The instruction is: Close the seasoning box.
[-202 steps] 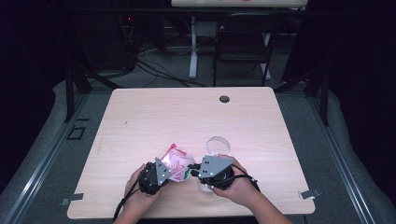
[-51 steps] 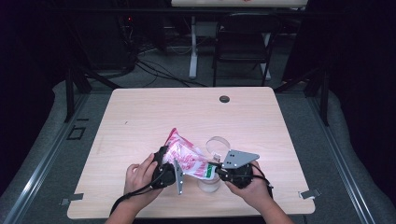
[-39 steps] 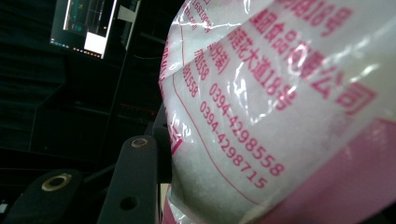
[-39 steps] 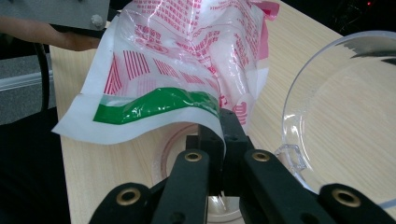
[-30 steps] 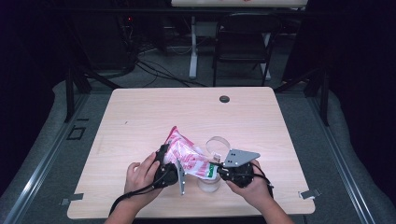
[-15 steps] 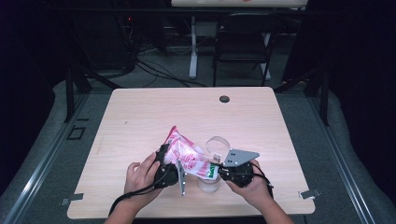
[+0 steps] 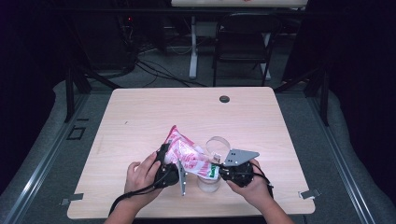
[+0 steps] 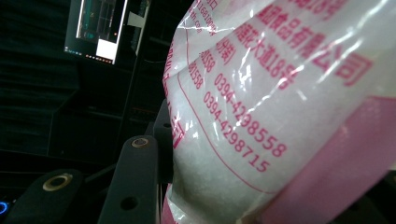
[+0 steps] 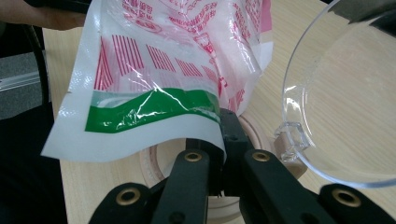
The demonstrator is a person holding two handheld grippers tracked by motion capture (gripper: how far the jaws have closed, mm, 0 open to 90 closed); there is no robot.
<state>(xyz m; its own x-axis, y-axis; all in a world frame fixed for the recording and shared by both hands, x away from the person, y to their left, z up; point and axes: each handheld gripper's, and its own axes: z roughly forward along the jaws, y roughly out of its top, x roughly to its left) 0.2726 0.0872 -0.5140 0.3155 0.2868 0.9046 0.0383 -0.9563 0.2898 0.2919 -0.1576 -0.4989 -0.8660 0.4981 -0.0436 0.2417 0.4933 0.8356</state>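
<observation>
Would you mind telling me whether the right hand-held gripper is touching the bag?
Touching: the right gripper view shows the right hand-held gripper pinching the bag's white edge.

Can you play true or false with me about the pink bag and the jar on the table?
1. The right gripper pinches the bag's green-striped end. True.
2. The pink bag lies flat on the table. False: it is lifted and tilted between both grippers.
3. The jar has a clear hinged lid standing open. True.
4. The left gripper is holding the jar. False: it holds the bag.
5. The bag has white grains inside. True.
</observation>
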